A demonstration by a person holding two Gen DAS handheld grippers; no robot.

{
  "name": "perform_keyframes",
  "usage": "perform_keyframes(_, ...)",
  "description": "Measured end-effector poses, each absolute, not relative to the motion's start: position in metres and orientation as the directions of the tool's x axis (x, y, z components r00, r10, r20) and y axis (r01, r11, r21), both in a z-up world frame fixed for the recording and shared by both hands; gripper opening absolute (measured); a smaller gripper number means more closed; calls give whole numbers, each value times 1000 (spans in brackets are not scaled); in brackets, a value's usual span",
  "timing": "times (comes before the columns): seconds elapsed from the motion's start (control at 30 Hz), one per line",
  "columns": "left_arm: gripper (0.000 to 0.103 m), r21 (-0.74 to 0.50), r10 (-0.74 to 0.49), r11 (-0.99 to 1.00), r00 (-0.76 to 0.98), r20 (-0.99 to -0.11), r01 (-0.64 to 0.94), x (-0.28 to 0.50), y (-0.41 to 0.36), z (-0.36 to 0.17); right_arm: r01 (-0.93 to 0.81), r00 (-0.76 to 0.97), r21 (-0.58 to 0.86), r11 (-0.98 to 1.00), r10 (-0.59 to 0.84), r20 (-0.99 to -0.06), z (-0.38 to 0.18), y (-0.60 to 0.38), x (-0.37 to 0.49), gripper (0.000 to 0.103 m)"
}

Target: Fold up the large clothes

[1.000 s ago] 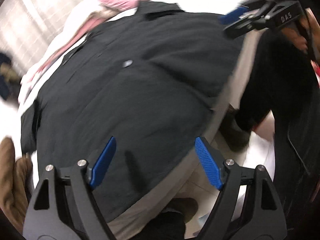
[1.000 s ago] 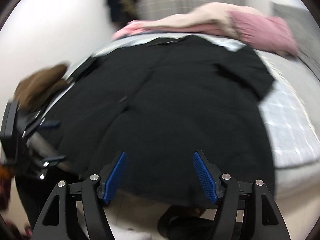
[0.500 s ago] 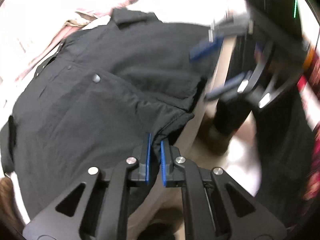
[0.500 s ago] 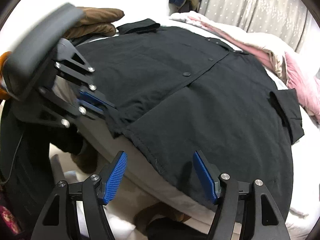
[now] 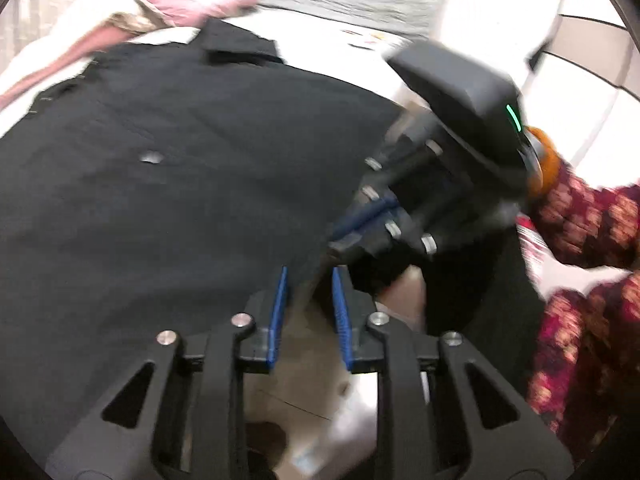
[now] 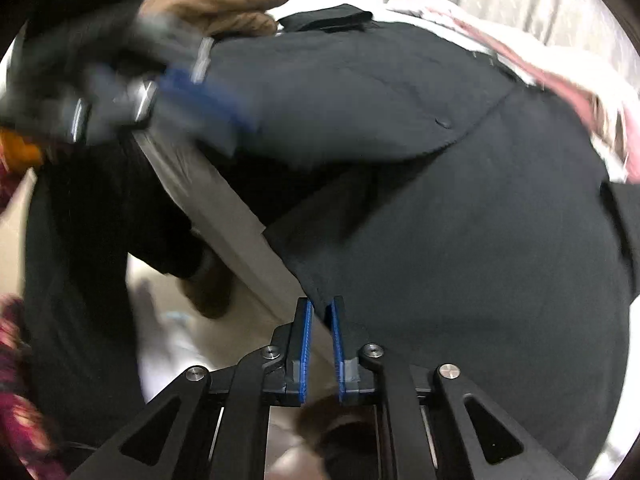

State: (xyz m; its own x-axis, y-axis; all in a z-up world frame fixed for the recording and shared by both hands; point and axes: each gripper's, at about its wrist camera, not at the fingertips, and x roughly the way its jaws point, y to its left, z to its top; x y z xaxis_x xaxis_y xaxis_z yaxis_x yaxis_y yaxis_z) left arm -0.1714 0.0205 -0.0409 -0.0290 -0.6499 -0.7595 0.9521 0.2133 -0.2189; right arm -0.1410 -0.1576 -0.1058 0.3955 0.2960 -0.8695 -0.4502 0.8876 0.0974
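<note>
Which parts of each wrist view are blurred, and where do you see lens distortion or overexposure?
Left wrist view: the right gripper and patterned sleeve are motion-smeared; the black shirt bulges from fisheye; the bedding is washed out. Right wrist view: the left gripper is smeared, the shirt hem at its own jaws sharper; dark rounded corners frame both.

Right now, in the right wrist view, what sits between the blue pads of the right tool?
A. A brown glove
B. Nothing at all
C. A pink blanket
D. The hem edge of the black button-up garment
D: the right tool has its blue pads nearly together on the corner of the hem of the black button-up garment, which is spread over the bed.
</note>
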Motion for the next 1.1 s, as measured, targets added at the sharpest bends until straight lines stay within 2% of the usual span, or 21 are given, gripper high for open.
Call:
perform_keyframes(0.07, 45, -239, -689, 184, -49, -723, 953, -174, 25, -30, -430, 413, 164, 888, 355, -839, -96, -172, -146, 21)
perform_keyframes(0.1, 63, -234, -703, 196, -30, -710, 952, -172, 26, -26, -413, 433, 177, 893, 364, -824, -90, -179, -149, 33)
perform_keyframes(0.13, 72, -230, -721, 224, 2, -693, 947, -166, 27, -19, -396, 453, 183, 900, 365, -813, -86, -185, -151, 49)
perform_keyframes(0.2, 72, -242, -731, 261, 27, -682, 935, -153, 24, -14, -352, 500, 188, 917, 354, -790, -76, -198, -152, 62)
perform_keyframes(0.3, 74, -207, -684, 385, 127, -719, 899, -124, 6, -12, -264, 546, 186, 947, 305, -780, -64, -217, -143, 62)
perform_keyframes(0.43, 91, -140, -588, 563, 275, -760, 815, -93, -13, -11, -84, 598, 143, 986, 165, -784, -52, -247, -123, 68)
perform_keyframes(0.5, 97, -163, -562, 609, 277, -779, 776, -77, -21, -13, 20, 606, 130, 991, 91, -790, -50, -264, -112, 69)
perform_keyframes(0.63, 99, -232, -563, 651, 254, -787, 723, -50, -39, -14, 193, 590, 173, 966, 27, -807, -51, -303, -88, 71)
perform_keyframes(0.77, 100, -257, -554, 704, 286, -781, 662, -23, -50, -13, 322, 549, 157, 934, -49, -834, -54, -324, -71, 71)
perform_keyframes(0.97, 100, -328, -562, 765, 325, -761, 554, 11, -45, -34, 398, 560, 124, 909, -133, -818, -49, -356, -57, 71)
perform_keyframes(1.1, 100, -280, -470, 840, 365, -803, 465, 30, -32, -49, 485, 551, 127, 865, -189, -813, -52, -392, -61, 71)
